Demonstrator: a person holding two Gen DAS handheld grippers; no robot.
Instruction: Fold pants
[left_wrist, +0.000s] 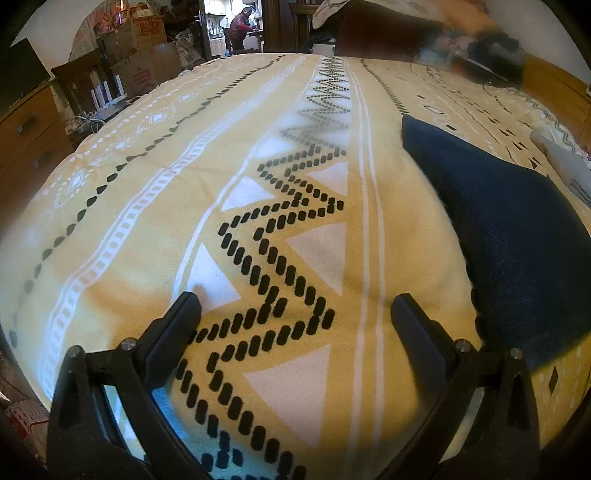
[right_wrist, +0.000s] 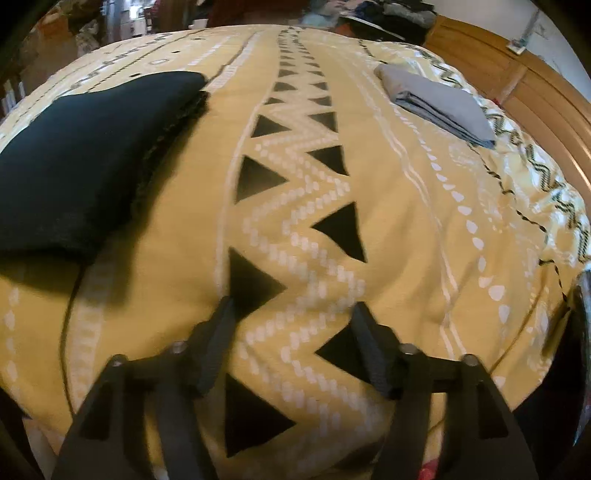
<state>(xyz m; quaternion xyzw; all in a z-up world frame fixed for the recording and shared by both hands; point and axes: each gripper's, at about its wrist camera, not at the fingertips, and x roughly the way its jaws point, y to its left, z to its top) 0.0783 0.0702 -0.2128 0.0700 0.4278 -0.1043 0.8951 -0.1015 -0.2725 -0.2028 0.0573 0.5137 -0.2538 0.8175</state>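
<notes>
Left gripper (left_wrist: 295, 302) is standing wide, nothing between its jaws, over bare yellow bedspread (left_wrist: 140, 206). Right gripper (right_wrist: 291, 314) is likewise gaping and empty. Dark pants (left_wrist: 517, 236) are lying folded between the two, apart from both. Grey folded cloth (right_wrist: 439, 103) is sitting far right. Risk: a finger snagging the pants' edge would be undoing the fold.

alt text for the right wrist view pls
Open right gripper, nothing between its fingers, points down at a yellow patterned bedspread. Folded dark pants lie at the left, a folded grey cloth at the upper right.
</notes>
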